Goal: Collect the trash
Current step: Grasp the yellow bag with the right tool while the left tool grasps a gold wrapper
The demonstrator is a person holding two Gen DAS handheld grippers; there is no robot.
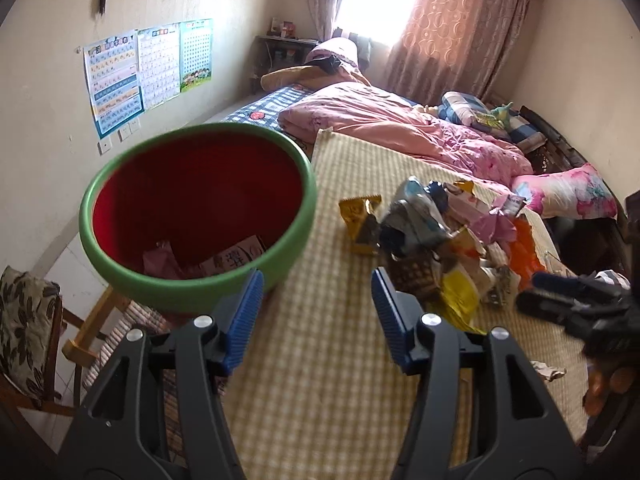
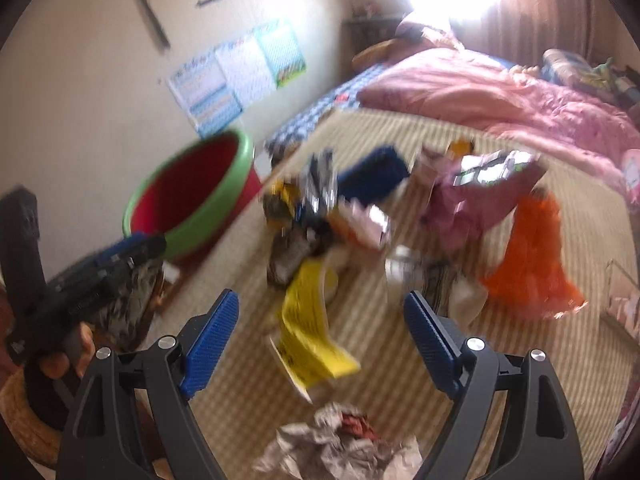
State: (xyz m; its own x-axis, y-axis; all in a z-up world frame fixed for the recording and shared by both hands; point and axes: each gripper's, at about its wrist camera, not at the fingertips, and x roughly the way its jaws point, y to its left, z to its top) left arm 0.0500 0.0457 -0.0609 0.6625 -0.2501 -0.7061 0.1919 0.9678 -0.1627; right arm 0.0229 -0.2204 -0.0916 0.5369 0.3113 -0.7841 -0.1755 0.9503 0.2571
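Note:
A red bin with a green rim (image 1: pixel 306 204) stands at the left edge of the checked mat (image 1: pixel 320 360) and holds a pink wrapper (image 1: pixel 158 260) and a printed packet (image 1: pixel 234 258). My left gripper (image 1: pixel 317 276) hangs open and empty just right of the bin. A heap of wrappers (image 1: pixel 432 232) lies further right. In the right wrist view my right gripper (image 2: pixel 321 298) is wide open above a yellow wrapper (image 2: pixel 308 320), with the blurred heap (image 2: pixel 360 208), an orange bag (image 2: pixel 532 256) and the bin (image 2: pixel 188 200) beyond. Crumpled paper (image 2: pixel 340 440) lies below its fingers.
A pink quilt (image 1: pixel 400 128) and a floral pillow (image 1: pixel 568 192) cover the bed behind the mat. A cushioned wooden chair (image 1: pixel 28 320) stands left of the bin by the wall with posters (image 1: pixel 148 72). Dark furniture (image 1: pixel 592 240) borders the right side.

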